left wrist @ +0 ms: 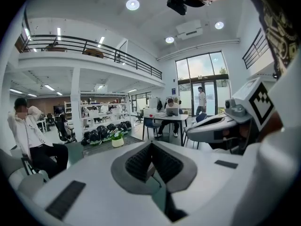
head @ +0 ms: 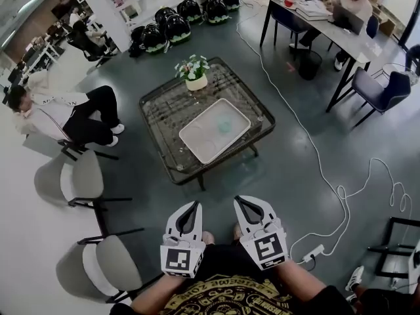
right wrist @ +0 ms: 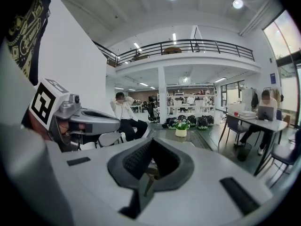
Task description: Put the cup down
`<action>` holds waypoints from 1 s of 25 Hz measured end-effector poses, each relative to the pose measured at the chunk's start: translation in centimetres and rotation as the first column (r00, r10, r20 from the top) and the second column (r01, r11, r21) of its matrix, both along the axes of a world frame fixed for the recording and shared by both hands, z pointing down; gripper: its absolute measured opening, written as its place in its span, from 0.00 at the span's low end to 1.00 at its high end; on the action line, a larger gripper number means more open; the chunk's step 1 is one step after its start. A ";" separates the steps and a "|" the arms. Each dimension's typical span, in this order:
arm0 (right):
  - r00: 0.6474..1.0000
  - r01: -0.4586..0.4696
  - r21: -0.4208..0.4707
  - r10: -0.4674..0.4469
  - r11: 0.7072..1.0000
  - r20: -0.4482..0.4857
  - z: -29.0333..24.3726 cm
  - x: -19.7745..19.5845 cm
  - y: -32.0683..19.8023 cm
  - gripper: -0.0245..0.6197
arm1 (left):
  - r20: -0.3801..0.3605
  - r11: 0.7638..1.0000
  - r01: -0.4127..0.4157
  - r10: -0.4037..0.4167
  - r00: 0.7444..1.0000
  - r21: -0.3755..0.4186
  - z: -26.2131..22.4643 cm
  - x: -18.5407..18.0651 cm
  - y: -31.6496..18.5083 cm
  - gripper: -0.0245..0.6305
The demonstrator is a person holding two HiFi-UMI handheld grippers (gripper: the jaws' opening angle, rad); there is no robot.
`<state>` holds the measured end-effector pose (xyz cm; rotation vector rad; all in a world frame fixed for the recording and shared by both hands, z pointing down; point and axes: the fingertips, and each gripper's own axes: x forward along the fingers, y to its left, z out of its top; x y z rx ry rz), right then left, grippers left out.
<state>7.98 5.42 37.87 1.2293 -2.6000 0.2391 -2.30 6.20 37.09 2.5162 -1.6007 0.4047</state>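
A white tray (head: 211, 131) lies on the low glass table (head: 161, 104) ahead of me, and a faint pale-green cup-like shape (head: 224, 125) rests on it. Both grippers hang close to my body, well short of the table and apart from the tray. My left gripper (head: 195, 204) (left wrist: 151, 144) has its jaws together with nothing between them. My right gripper (head: 237, 199) (right wrist: 151, 141) is likewise shut and empty. Each gripper shows beside the other in the gripper views: the right one (left wrist: 221, 126), the left one (right wrist: 89, 119).
A potted plant (head: 192, 71) stands at the table's far edge. Two grey chairs (head: 79, 176) (head: 98, 268) sit at the left, behind them a seated person (head: 65, 113). A white cable (head: 328, 176) runs over the floor at the right. A desk (head: 315, 15) with people and black helmets (head: 177, 21) lie beyond.
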 end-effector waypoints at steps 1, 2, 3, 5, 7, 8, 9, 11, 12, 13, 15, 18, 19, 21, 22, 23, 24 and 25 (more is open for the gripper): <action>1.000 0.000 0.000 0.000 1.000 -0.001 0.0 -0.3 0.3 0.05 | -0.003 1.000 0.008 -0.008 1.000 0.002 -0.1 -0.5 0.3 0.03; 1.000 -0.001 0.000 0.001 1.000 -0.003 0.0 -0.6 0.6 0.05 | -0.006 1.000 0.013 -0.013 1.000 0.003 -0.1 -1.0 0.6 0.03; 1.000 -0.005 0.002 0.005 1.000 0.000 0.0 -0.9 0.8 0.05 | -0.008 1.000 0.016 -0.016 1.000 0.003 -0.1 -1.4 1.0 0.03; 1.000 -0.016 0.004 0.016 1.000 0.000 -0.1 -1.6 1.3 0.05 | -0.012 1.000 0.017 -0.017 1.000 0.003 -0.1 -2.3 1.6 0.03; 1.000 -0.015 0.000 0.015 1.000 -0.022 -0.5 -2.4 1.9 0.05 | -0.017 1.000 0.015 -0.015 1.000 -0.001 0.0 -3.2 2.2 0.03; 0.999 -0.014 -0.004 0.014 1.000 -0.034 -0.8 -2.8 2.3 0.05 | -0.019 1.000 0.013 -0.013 1.000 -0.003 0.0 -3.7 2.5 0.03; 0.999 -0.016 -0.008 0.016 1.000 -0.040 -0.9 -3.2 2.7 0.05 | -0.021 1.000 0.010 -0.010 1.000 -0.004 0.1 -4.1 2.8 0.03; 0.999 -0.028 -0.014 0.028 0.999 -0.039 -0.9 -4.2 3.4 0.05 | -0.027 1.000 0.002 -0.002 1.000 0.001 -0.1 -4.9 3.3 0.03; 0.999 -0.039 -0.016 0.038 0.999 -0.032 -0.7 -4.6 3.8 0.05 | -0.032 1.000 -0.003 0.003 0.999 0.004 -0.2 -5.3 3.4 0.03; 0.998 -0.052 -0.016 0.052 0.999 -0.020 -0.5 -4.9 4.1 0.05 | -0.036 1.000 -0.008 0.008 0.999 0.005 -0.2 -5.6 3.6 0.03; 0.997 -0.074 -0.014 0.074 0.997 -0.011 -0.4 -5.3 4.7 0.05 | -0.039 1.000 -0.021 0.022 0.999 0.007 -0.1 -6.1 3.9 0.03; 0.996 -0.084 -0.005 0.084 0.996 -0.035 -0.9 -5.9 5.5 0.05 | -0.038 0.999 -0.044 0.045 0.998 0.010 0.1 -6.6 4.4 0.03; 0.996 -0.083 -0.005 0.083 0.997 -0.042 -1.0 -6.1 5.7 0.05 | -0.040 0.998 -0.053 0.053 0.998 0.016 0.0 -6.6 4.5 0.03; 0.996 -0.081 -0.008 0.081 0.997 -0.046 -1.1 -6.5 6.1 0.05 | -0.046 0.998 -0.065 0.066 0.997 0.028 -0.2 -6.6 4.5 0.03; 0.996 -0.084 -0.006 0.084 0.996 -0.039 -1.0 -6.6 6.2 0.05 | -0.047 0.997 -0.072 0.073 0.996 0.032 -0.2 -6.6 4.6 0.03; 0.996 -0.088 -0.002 0.088 0.996 -0.033 -1.0 -6.7 6.3 0.05 | -0.047 0.996 -0.079 0.080 0.996 0.034 -0.2 -6.6 4.6 0.03; 0.996 -0.089 0.001 0.089 0.996 -0.031 -1.1 -6.8 6.5 0.05 | -0.047 0.996 -0.084 0.086 0.995 0.035 -0.2 -6.6 4.7 0.03; 0.996 -0.088 0.003 0.089 0.996 -0.031 -1.1 -6.9 6.6 0.05 | -0.046 0.995 -0.088 0.090 0.995 0.034 -0.2 -6.6 4.7 0.03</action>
